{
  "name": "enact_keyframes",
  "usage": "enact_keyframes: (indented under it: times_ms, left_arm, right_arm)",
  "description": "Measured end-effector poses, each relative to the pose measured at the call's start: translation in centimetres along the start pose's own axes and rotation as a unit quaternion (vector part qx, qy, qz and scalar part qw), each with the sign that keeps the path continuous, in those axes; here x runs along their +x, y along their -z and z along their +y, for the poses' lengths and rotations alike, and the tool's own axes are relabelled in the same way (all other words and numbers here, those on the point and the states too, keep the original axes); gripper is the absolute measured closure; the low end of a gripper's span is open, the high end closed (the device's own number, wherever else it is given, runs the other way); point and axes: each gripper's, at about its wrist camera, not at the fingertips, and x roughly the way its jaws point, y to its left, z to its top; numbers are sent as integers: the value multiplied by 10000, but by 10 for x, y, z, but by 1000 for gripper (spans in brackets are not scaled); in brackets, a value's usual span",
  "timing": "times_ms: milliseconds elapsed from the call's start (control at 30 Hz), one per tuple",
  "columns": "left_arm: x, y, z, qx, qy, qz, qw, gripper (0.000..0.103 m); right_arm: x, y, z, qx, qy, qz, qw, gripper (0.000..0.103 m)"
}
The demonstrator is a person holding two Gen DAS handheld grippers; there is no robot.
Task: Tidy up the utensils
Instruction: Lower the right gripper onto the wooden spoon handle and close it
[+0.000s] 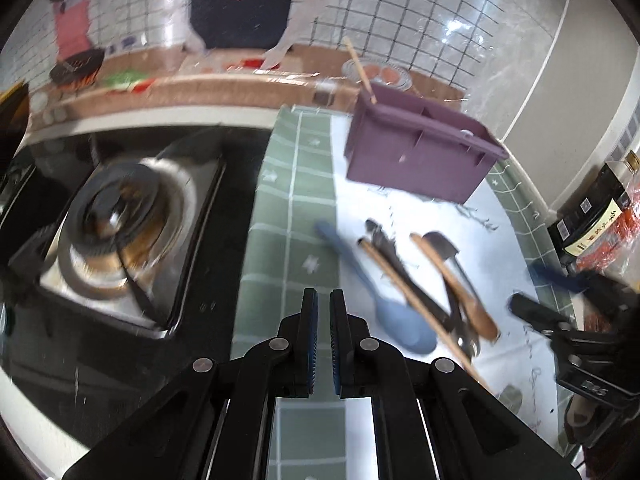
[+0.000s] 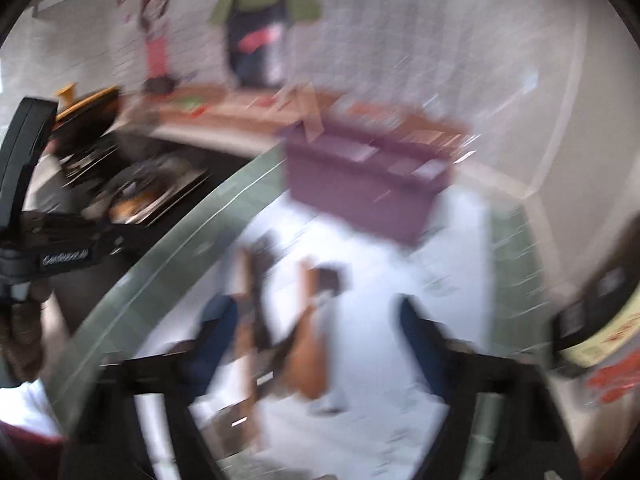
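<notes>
Utensils (image 1: 420, 292): lying right of your closed, empty left gripper (image 1: 324, 300); your right gripper (image 2: 316, 320) stands apart above them.
Surface: white mat (image 1: 400, 208), green tiles (image 1: 296, 208).
Room: purple bin (image 1: 416, 152) behind.

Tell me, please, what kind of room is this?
Most likely a home kitchen. A gas stove sits left of a tiled counter, where spoons lie before a purple utensil box, with a sauce bottle at the right.
</notes>
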Motion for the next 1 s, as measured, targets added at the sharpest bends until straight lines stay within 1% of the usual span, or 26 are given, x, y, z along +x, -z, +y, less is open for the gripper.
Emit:
enact_keyframes:
  times_ms: [33, 67, 100, 133, 200, 267, 433, 533, 633, 767, 800, 833, 900, 1000]
  left_arm:
    - [-1, 3, 3, -56, -14, 32, 10000, 97]
    - [-3, 6, 8, -138, -24, 76, 9999, 97]
    - [-6, 8, 11, -204, -12, 96, 9997, 96]
    - [-7, 9, 13, -243, -2, 97, 9997, 96]
    - [-10, 12, 18, -321, 24, 74, 9995, 97]
    - [-11, 13, 22, -378, 37, 82, 9992, 97]
    - [-10, 12, 26, -436, 68, 122, 9989, 97]
    - [-4, 13, 29, -439, 88, 235, 9987, 96]
    - [2, 14, 29, -427, 116, 350, 9984, 96]
    - [8, 13, 23, -357, 162, 452, 9982, 96]
    - [9, 12, 21, -330, 186, 476, 9981, 96]
    - [10, 11, 18, -290, 196, 501, 9981, 96]
    - [12, 10, 13, -199, 241, 524, 9981, 96]
    - [17, 6, 3, -31, 416, 589, 9974, 96]
  right_arm:
    - [6, 2, 4, -9, -172, 142, 9998, 73]
    - [13, 4, 9, -55, -276, 258, 9993, 73]
    - [17, 5, 14, -135, -301, 326, 9989, 75]
    - [23, 6, 21, -263, -306, 406, 9984, 80]
    - [30, 6, 27, -346, -380, 509, 9974, 86]
    - [39, 4, 29, -293, -468, 600, 9967, 87]
    - [58, 4, 27, -142, -373, 828, 9958, 89]
    - [69, 3, 25, -78, -333, 952, 9949, 90]
    - [76, -1, 26, -24, -456, 1027, 9937, 90]
    - [83, -7, 27, 35, -436, 1056, 9935, 90]
    - [84, -8, 26, 69, -445, 1078, 9931, 91]
    - [84, -8, 25, 101, -443, 1091, 9930, 96]
    - [79, -6, 20, 203, -449, 1083, 9929, 98]
    - [58, -3, 8, 417, -490, 844, 9943, 100]
